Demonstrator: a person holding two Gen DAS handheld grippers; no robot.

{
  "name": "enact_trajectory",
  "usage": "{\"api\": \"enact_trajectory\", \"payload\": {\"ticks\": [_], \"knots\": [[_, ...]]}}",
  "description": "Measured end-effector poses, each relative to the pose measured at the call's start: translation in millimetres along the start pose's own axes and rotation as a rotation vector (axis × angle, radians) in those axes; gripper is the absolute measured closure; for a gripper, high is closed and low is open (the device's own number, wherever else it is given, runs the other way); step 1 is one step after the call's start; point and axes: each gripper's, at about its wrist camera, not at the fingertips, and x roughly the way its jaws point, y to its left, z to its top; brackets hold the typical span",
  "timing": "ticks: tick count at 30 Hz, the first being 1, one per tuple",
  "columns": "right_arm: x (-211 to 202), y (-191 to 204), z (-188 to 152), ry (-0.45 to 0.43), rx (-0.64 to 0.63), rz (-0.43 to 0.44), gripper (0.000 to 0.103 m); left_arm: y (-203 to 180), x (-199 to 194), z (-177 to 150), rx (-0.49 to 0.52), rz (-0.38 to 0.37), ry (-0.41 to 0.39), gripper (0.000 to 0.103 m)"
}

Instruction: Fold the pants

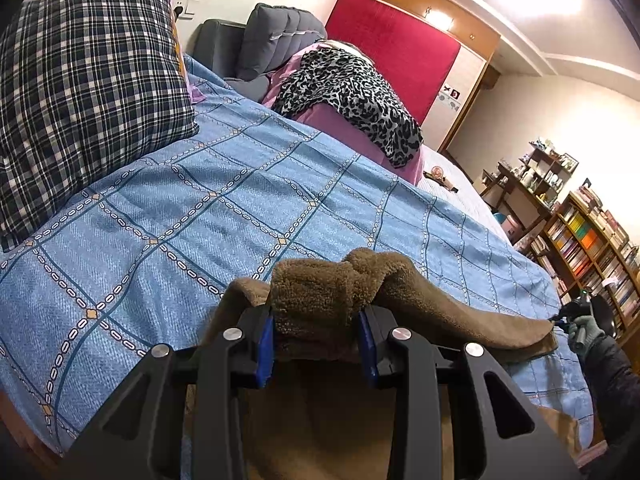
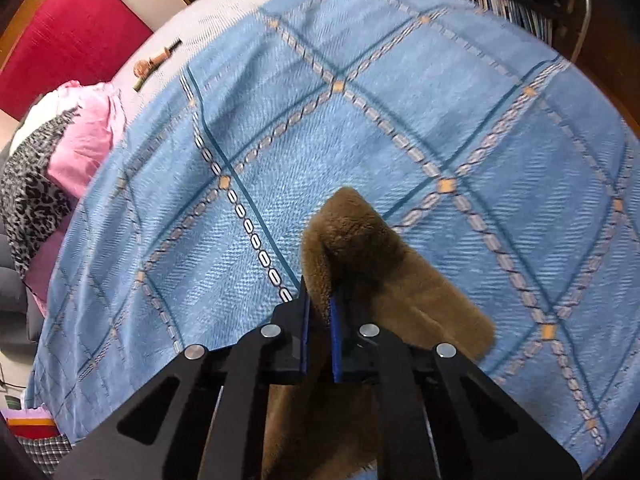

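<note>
I have one pair of brown fleece pants (image 1: 320,292) on the blue bedspread (image 1: 168,208). My left claw (image 1: 316,336) pinches a thick bunch of it; my right claw (image 2: 318,320) seems clamped on a thin fold. One plaid pillow (image 1: 88,96) lies nearby.

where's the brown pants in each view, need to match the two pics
Left wrist view: the pants sit bottom centre, bunched between the left gripper pads, and run right to a far end near the right gripper.
Right wrist view: the pants sit lower centre, a fold pinched in the right gripper.
Shared landmark: the leopard cloth on the pink bedding.
</note>
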Motion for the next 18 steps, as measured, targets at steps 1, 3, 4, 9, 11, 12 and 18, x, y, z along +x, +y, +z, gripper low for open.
{"api": "enact_trajectory", "payload": {"ticks": [1,3,4,9,11,12,18], "knots": [[-11.0,-5.0,-0.7,-0.013,0.002,0.007,0.096,0.9,0.3,0.4,-0.004,-0.005,-0.002,0.069],[-37.3,-18.5,-5.7,-0.037,0.012,0.025,0.096,3.2,-0.1,1.4,-0.014,-0.016,-0.011,0.069],[-52.2,-26.6,-9.5,-0.046,0.019,0.039,0.096,4.5,-0.4,1.9,-0.016,-0.018,-0.014,0.069],[-124.6,-71.6,-38.6,-0.097,0.052,0.1,0.096,13.3,-4.8,7.1,-0.024,-0.038,-0.035,0.069],[-149.7,-90.0,-56.6,-0.112,0.065,0.116,0.096,17.4,-8.3,7.4,-0.027,-0.053,-0.041,0.069],[-160.7,-99.4,-65.5,-0.121,0.072,0.118,0.096,19.9,-10.8,7.1,-0.029,-0.066,-0.045,0.069],[-211.0,-166.4,-131.7,-0.15,0.147,0.149,0.096,30.1,-30.3,2.3,-0.021,-0.122,-0.073,0.069]]}}
